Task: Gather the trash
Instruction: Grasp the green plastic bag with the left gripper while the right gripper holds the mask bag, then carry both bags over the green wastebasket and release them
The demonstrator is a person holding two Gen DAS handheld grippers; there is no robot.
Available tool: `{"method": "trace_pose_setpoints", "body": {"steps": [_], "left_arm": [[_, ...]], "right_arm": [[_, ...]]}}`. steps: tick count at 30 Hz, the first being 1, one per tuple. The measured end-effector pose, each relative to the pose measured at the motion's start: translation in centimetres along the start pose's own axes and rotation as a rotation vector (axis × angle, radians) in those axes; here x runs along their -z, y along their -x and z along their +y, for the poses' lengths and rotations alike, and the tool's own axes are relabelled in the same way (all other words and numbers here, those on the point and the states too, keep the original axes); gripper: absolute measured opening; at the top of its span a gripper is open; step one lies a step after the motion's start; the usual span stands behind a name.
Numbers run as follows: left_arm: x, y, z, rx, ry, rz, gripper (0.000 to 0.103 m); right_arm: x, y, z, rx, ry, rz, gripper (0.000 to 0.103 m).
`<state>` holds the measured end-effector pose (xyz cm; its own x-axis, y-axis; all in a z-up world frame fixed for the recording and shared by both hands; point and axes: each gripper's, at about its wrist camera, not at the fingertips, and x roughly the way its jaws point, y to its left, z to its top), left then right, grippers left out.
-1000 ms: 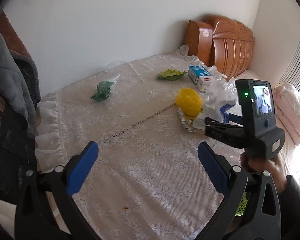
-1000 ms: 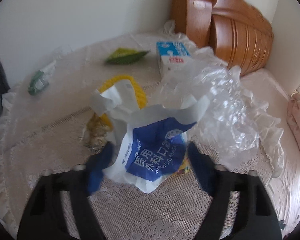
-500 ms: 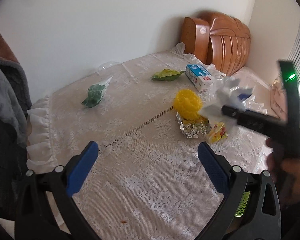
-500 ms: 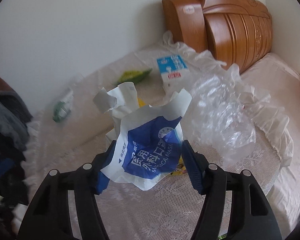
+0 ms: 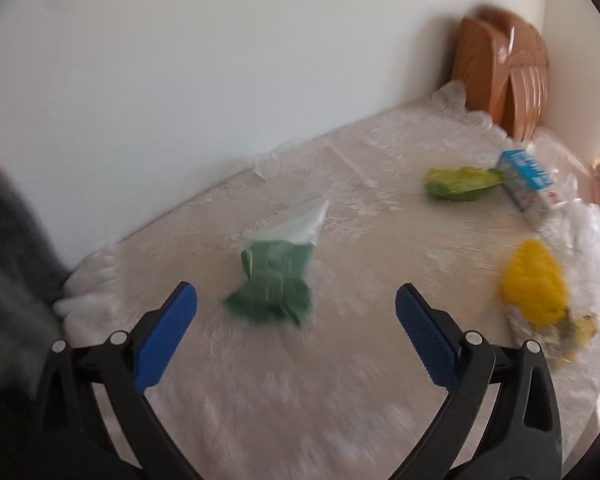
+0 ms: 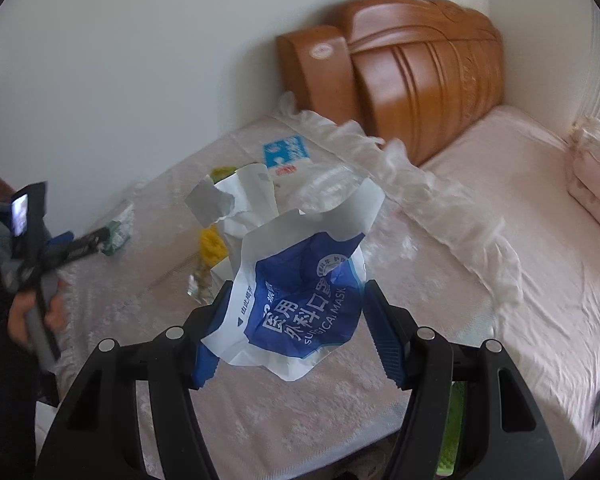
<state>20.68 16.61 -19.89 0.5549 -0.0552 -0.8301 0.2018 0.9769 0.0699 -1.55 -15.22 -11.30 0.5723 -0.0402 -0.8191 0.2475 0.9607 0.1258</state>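
holding the surgical mask wrapper (image 6: 300, 312) pinched in the right hand-held gripper (image 6: 296, 336), lifted off the bed (image 6: 520, 320). left hand-held gripper (image 5: 296, 320) is spread, empty, green packet (image 5: 272, 288) at 12 o'clock just ahead. centre jaws over the packet's bunched middle before closing; thin film may slip.

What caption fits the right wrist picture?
Right gripper lifts a torn blue-and-white surgical mask wrapper above the lace-covered table.
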Motion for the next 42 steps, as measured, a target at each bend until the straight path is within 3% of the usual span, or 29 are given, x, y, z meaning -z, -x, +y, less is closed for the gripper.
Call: {"method": "trace_pose_setpoints", "body": {"steps": [3, 6, 8, 10, 15, 21, 28, 32, 42], "left_arm": [[-1.0, -3.2, 0.8, 0.007, -0.028, 0.04, 0.092], [-1.3, -5.5, 1.0, 0.025, -0.037, 0.087, 0.076], [-1.2, -6.8, 1.1, 0.028, -0.034, 0.118, 0.058], [-1.0, -7.4, 1.4, 0.023, -0.024, 0.138, 0.049], [-0.5, -5.4, 1.8, 0.009, 0.037, 0.096, 0.047], [0.6, 1.6, -0.1, -0.004, 0.048, 0.018, 0.047], [4.0, 12.3, -8.3, 0.141, 0.013, -0.039, 0.048], [6.1, 17.3, -14.9, 0.258, -0.016, -0.053, 0.048], [10.3, 22.6, -28.6, 0.401, -0.187, -0.049, 0.048]], "right_arm": [[0.7, -0.2, -0.3, 0.026, -0.014, 0.022, 0.064], [1.0, -0.4, -0.5, 0.037, -0.029, 0.035, 0.064], [1.2, -0.5, -0.6, 0.042, -0.031, 0.039, 0.064], [1.3, -0.3, -0.5, 0.044, -0.032, 0.038, 0.064], [1.2, 0.4, -1.1, 0.033, -0.041, 0.018, 0.064], [1.1, 2.4, -3.3, 0.029, -0.069, -0.032, 0.064], [2.1, 6.7, -8.3, 0.074, -0.112, -0.109, 0.064], [3.3, 9.5, -11.9, 0.117, -0.146, -0.149, 0.064], [8.0, 14.2, -20.6, 0.215, -0.222, -0.17, 0.064]]}}
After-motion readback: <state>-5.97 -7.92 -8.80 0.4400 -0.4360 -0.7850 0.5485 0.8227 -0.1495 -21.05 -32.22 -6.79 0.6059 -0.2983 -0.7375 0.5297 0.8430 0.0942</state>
